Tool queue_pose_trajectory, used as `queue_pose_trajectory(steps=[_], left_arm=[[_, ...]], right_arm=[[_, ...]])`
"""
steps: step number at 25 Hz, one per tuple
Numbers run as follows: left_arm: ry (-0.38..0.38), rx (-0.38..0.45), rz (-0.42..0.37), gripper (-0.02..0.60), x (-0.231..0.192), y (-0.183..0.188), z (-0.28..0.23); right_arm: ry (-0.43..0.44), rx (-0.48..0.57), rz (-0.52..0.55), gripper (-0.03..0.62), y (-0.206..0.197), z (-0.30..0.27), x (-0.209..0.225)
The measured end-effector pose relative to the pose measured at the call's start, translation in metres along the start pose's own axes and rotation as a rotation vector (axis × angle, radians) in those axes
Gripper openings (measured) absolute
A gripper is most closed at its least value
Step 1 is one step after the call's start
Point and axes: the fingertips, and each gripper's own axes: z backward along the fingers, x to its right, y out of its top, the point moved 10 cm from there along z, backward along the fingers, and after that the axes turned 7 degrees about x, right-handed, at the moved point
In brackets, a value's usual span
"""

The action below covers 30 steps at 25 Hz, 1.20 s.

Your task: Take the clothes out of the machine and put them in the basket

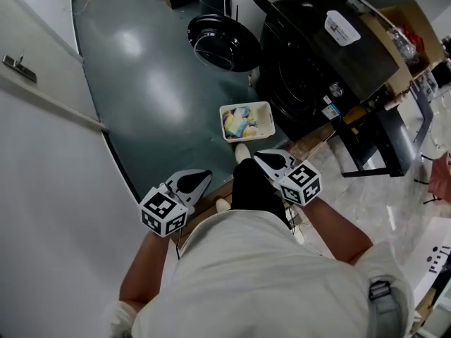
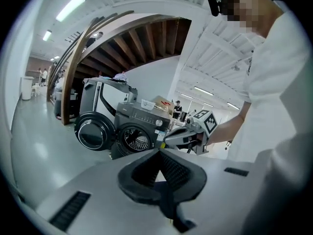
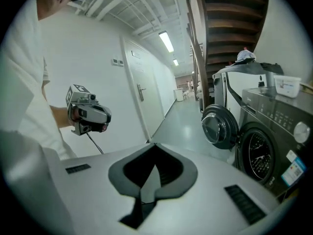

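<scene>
The dark washing machine (image 1: pixel 317 62) stands at the upper right with its round door (image 1: pixel 224 44) swung open to the left. In front of it on the floor sits a white basket (image 1: pixel 246 106) holding yellow, blue and white clothes (image 1: pixel 238 123). My left gripper (image 1: pixel 203 176) and right gripper (image 1: pixel 261 156) hang close to my body, well short of the basket, both shut and empty. The left gripper view shows its jaws (image 2: pixel 159 152) meeting, with the machine's drum opening (image 2: pixel 136 138) and the right gripper (image 2: pixel 188 135) beyond. In the right gripper view its jaws (image 3: pixel 153 146) are closed.
A white wall with a door handle (image 1: pixel 20 67) runs along the left. A white container (image 1: pixel 343 28) lies on the machine's top, a cardboard box (image 1: pixel 405 23) behind it. A dark metal frame (image 1: pixel 370 143) stands right of the machine. A staircase (image 2: pixel 142 40) rises overhead.
</scene>
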Motion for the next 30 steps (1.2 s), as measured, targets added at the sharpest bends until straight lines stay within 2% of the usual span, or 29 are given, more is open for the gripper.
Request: queue_pose_trajectory(steps=[12, 21, 30], left_arm=[[0.043, 0.056, 0.005, -0.003, 0.009, -0.004, 0.026], [0.058, 0.067, 0.004, -0.003, 0.013, -0.009, 0.032], [0.043, 0.066, 0.013, -0.003, 0.017, -0.015, 0.024]], right_arm=[[0.000, 0.040, 0.029, 0.005, 0.014, 0.014, -0.038], [0.012, 0.056, 0.052, 0.005, 0.020, 0.016, -0.045], [0.020, 0.063, 0.047, 0.005, 0.016, 0.022, -0.049]])
